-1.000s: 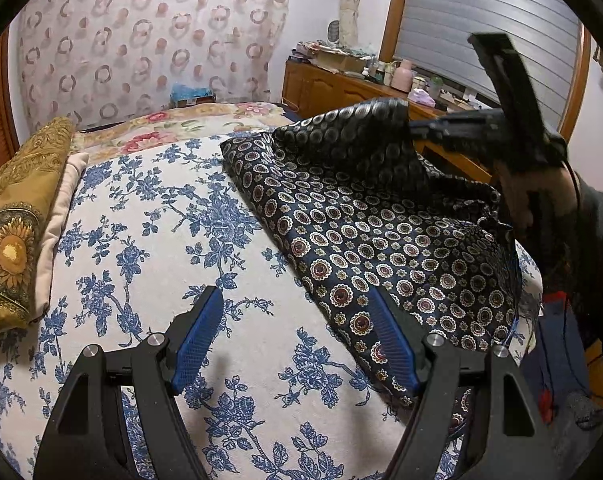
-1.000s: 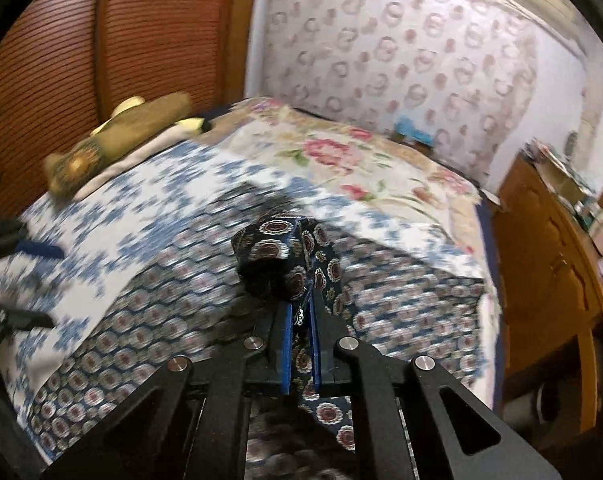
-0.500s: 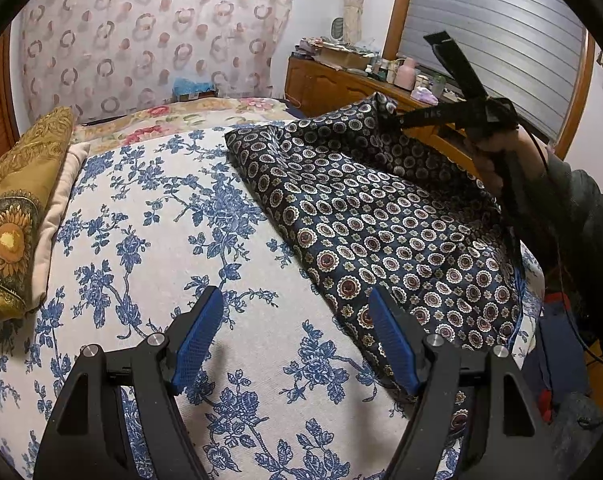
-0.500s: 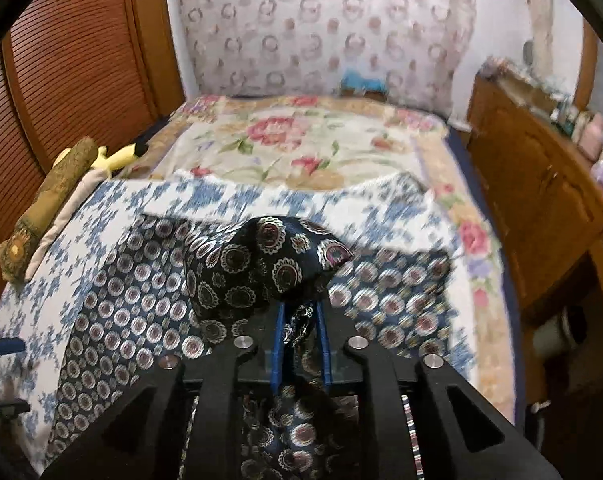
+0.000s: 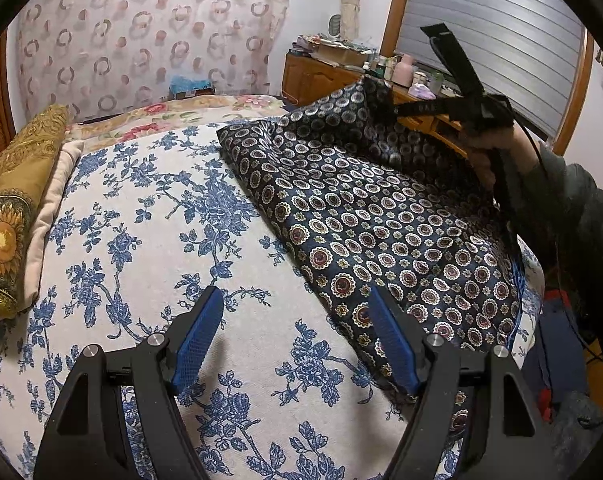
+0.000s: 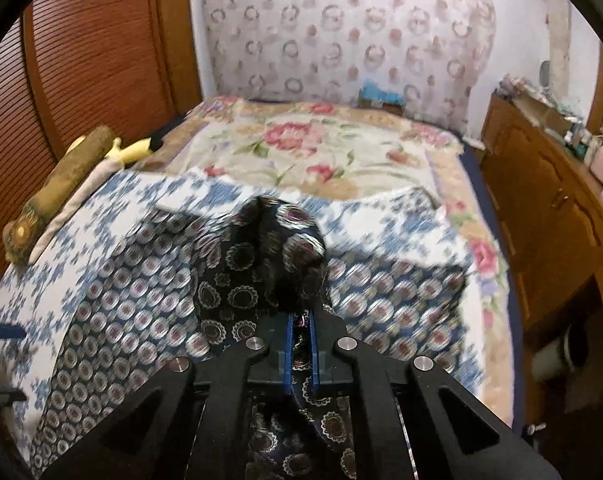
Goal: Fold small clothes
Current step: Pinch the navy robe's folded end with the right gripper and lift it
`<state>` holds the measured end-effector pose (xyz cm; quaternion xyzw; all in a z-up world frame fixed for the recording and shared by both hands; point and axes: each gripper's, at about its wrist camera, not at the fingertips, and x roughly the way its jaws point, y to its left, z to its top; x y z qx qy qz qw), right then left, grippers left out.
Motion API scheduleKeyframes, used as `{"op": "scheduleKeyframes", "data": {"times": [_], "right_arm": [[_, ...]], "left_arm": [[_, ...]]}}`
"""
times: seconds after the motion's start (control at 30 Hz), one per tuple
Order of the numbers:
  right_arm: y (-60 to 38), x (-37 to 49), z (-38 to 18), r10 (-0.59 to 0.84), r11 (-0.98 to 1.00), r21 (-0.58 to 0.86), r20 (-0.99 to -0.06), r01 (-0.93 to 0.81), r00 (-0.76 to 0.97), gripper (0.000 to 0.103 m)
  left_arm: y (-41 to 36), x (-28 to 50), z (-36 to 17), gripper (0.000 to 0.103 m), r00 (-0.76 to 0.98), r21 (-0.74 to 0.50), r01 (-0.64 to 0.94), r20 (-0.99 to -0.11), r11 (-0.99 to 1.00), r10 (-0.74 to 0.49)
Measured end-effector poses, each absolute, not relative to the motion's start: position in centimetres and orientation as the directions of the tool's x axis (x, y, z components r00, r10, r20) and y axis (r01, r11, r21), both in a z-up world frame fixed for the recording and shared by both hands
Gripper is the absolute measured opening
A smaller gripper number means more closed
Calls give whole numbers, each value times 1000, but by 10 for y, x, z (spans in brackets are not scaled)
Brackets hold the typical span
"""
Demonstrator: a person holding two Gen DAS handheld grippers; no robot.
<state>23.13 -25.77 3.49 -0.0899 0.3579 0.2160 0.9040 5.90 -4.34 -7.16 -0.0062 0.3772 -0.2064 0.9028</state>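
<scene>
A dark navy cloth (image 5: pixel 381 232) with round medallion print lies across the right side of the bed. My right gripper (image 6: pixel 300 316) has its jaws closing on a bunched corner of the cloth (image 6: pixel 261 264), with fabric pinched between the blue pads and lifted off the bed. In the left wrist view that right gripper (image 5: pixel 385 110) holds the raised corner at the far right, a hand behind it. My left gripper (image 5: pixel 295 296) hovers open over the bedspread at the cloth's near edge, with nothing between its fingers.
The blue floral bedspread (image 5: pixel 161 220) covers the bed, with a gold pillow (image 5: pixel 9 216) along its left edge. A wooden dresser (image 6: pixel 541 200) crowded with small items runs along the right. Slatted wooden doors (image 6: pixel 81 60) stand on the left.
The right gripper has carried the lifted cloth corner a little higher and sideways and rolled level, so its view swung along the bed. The left gripper has not moved.
</scene>
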Motion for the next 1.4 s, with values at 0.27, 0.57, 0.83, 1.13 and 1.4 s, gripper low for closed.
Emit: {"op": "scheduleKeyframes", "data": {"times": [0.27,0.57,0.83,1.13,1.4], "right_arm": [[-303,276,27,120,979,-24,-736,-202,666,17],[-324,273,18,63,986,-59,-735,-155,676,35],[-318,250,0,147,961,-48,-746,-272,649,35],[-335,249,-14,203,948,-2,-764,-317,613,28],[-351,219,3,199,933,-73,-712,-352,674,2]], "left_arm": [[-43,56,-73,76,629,-169,369,-678,914,-379],[-48,58,-73,76,623,-169,380,-680,910,-387],[-58,59,-74,76,609,-162,398,-689,903,-392],[-62,59,-75,76,603,-158,400,-696,903,-389],[-65,59,-74,76,602,-157,406,-696,900,-392]]}}
